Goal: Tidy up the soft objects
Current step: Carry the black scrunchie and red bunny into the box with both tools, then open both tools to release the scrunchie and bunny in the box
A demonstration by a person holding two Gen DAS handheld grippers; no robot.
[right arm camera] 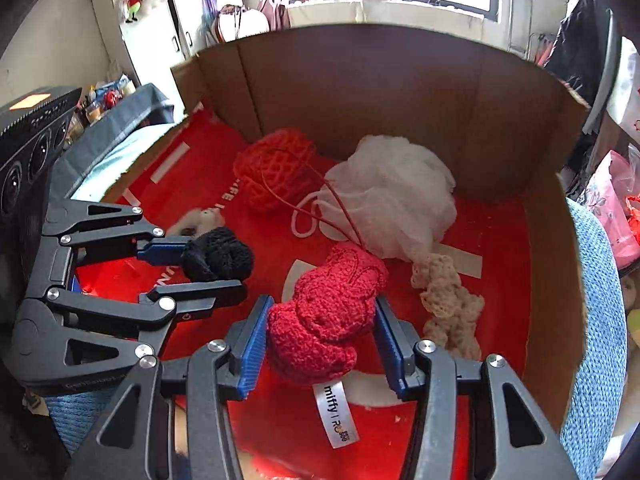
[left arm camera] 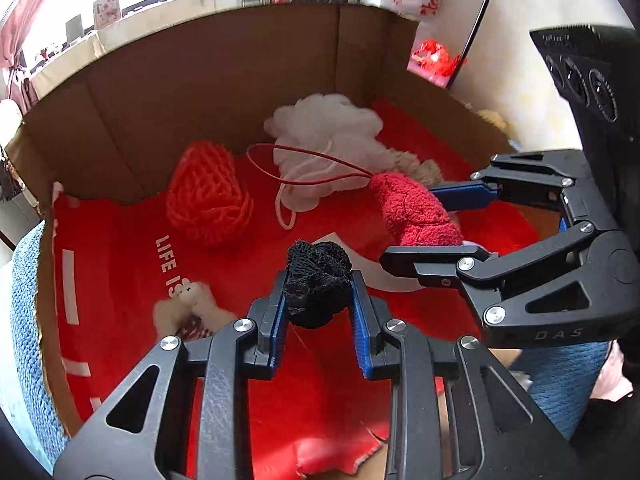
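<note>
Both grippers hang over the cardboard box [right arm camera: 400, 80], each carrying a piece toward the pile at upper centre. The left gripper [left arm camera: 318, 300] has its jaws pinching a black knit ball [left arm camera: 318, 284]; the right gripper [right arm camera: 320, 332] squeezes a red plush toy [right arm camera: 332, 308], presumably to drop beside the white mesh puff [right arm camera: 396, 200].

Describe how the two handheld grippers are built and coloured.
Both grippers, left and right, are black linkage frames with silver pivot bolts and triangular cut-outs. Their fingers carry ribbed blue pads. The right one shows faint "DAS" lettering and a black module with round lenses.
</note>
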